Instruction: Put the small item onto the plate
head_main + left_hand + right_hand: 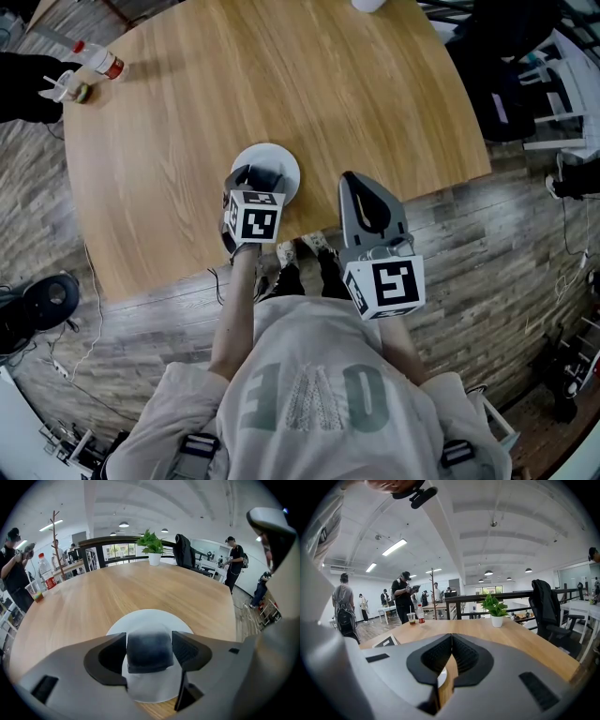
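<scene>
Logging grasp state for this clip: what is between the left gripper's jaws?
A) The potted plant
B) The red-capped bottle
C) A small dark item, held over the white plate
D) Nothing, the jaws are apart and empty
C: in the left gripper view, the left gripper has its jaws closed on the sides of the small dark item, with the white plate showing right behind and under it.

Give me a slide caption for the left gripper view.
Left gripper shut on the small dark item, over the white plate on a wooden table.
</scene>
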The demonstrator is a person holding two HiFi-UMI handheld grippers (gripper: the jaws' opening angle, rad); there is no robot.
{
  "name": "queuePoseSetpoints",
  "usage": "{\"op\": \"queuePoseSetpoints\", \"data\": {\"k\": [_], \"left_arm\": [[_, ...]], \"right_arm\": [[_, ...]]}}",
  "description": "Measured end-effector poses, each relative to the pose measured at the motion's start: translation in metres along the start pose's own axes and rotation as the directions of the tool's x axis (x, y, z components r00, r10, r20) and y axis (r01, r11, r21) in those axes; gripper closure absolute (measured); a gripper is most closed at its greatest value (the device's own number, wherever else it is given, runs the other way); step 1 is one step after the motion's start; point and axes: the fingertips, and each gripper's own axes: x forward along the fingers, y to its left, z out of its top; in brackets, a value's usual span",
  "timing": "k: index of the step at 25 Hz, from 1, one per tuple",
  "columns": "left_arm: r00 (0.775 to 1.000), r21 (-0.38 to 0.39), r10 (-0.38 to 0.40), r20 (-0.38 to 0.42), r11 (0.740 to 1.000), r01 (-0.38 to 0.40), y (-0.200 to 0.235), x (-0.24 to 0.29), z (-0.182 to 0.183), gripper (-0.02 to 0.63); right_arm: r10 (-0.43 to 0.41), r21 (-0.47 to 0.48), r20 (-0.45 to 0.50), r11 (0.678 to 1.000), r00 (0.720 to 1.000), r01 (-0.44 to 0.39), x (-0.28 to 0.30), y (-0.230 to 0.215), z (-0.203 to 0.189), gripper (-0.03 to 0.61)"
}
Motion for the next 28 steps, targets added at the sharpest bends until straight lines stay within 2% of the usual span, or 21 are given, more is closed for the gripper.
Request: {"op": "queuePoseSetpoints", "data": {"k": [4, 9, 14, 16, 18, 19, 22, 25, 28], "left_arm": [[1.0, 0.016, 0.018, 0.014, 1.0, -0.019, -0.001, 0.001, 0.003, 0.307], [0.997, -0.007, 0.036, 0.067, 0.999, -0.036, 0.001, -0.008, 0.013, 0.307], [0.984, -0.114, 0.028, 0.176, 0.993, -0.008, 0.009, -0.03, 0.044, 0.308], [0.964, -0.149, 0.036, 0.263, 0.989, 0.003, 0.013, -0.047, 0.059, 0.332], [0.92, -0.174, 0.08, 0.384, 0.985, -0.014, 0.02, -0.071, 0.078, 0.541], [0.892, -0.178, 0.11, 0.438, 0.983, -0.033, 0.025, -0.085, 0.087, 0.604], [0.81, -0.175, 0.192, 0.555, 0.978, -0.111, 0.042, -0.126, 0.109, 0.604], [0.726, -0.202, 0.278, 0.629, 0.96, -0.193, 0.059, -0.172, 0.13, 0.604], [0.624, -0.236, 0.336, 0.706, 0.942, -0.24, 0.074, -0.221, 0.158, 0.604]], "right_arm": [[-0.005, 0.004, 0.004, 1.0, 1.0, 0.005, -0.001, 0.0, 0.002, 0.56], [0.008, -0.011, 0.032, 1.0, 0.999, -0.008, -0.002, 0.003, 0.011, 0.56], [0.045, -0.041, 0.087, 0.998, 0.995, -0.041, 0.004, 0.01, 0.033, 0.56], [0.068, -0.058, 0.116, 0.996, 0.991, -0.061, 0.007, 0.014, 0.044, 0.56], [0.093, -0.077, 0.144, 0.994, 0.985, -0.082, 0.012, 0.02, 0.056, 0.56], [0.106, -0.087, 0.158, 0.992, 0.982, -0.093, 0.015, 0.023, 0.061, 0.56], [0.151, -0.12, 0.199, 0.984, 0.968, -0.129, 0.023, 0.034, 0.08, 0.56], [0.199, -0.152, 0.24, 0.974, 0.95, -0.166, 0.029, 0.047, 0.1, 0.56], [0.23, -0.169, 0.286, 0.968, 0.93, -0.187, 0.037, 0.054, 0.123, 0.56]]}}
